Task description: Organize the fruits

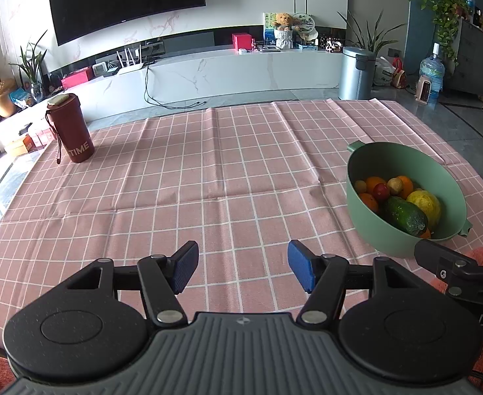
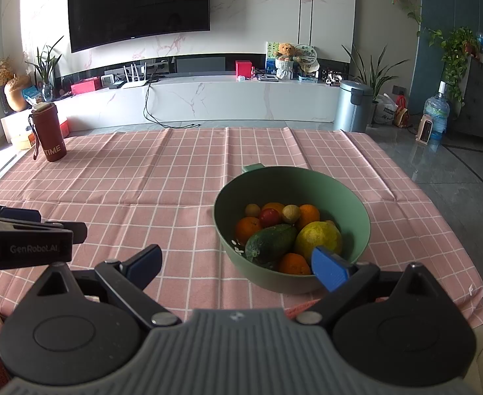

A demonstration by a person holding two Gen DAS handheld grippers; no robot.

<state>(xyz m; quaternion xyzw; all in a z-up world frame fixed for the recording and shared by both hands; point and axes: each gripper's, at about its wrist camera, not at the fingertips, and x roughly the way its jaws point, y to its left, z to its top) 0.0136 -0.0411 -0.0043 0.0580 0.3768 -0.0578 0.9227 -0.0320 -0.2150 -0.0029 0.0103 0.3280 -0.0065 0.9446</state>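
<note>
— Both grippers hang low over the near edge of the table, nothing between their pads. Left gripper has its jaws spread wide over bare checked cloth; right gripper is spread wide too, its right pad in front of the near rim of the green bowl.

— And the fruit?

— All of it that I can see sits inside that bowl, toward the table's right side, nearer the near edge than the far one: a yellow lemon, a dark green avocado-like fruit lying across the middle, several oranges, a small red fruit and two pale round ones behind. None lies loose on the cloth.

— So is the sorting finished?

— Hard to say. Fruit gathered in one bowl fits a job done, with the grippers drawn clear; it also fits a bowl waiting to be emptied and laid out. My guess is the empty, wide jaws suit either.

— Room to work?

— Plenty. Left and centre of the cloth are open right to the far edge. Only a red tumbler stands at the far left corner, well apart from the bowl. The right edge is close beside the bowl, so that side is tight; the bowl's small handle points to the far edge.
</note>
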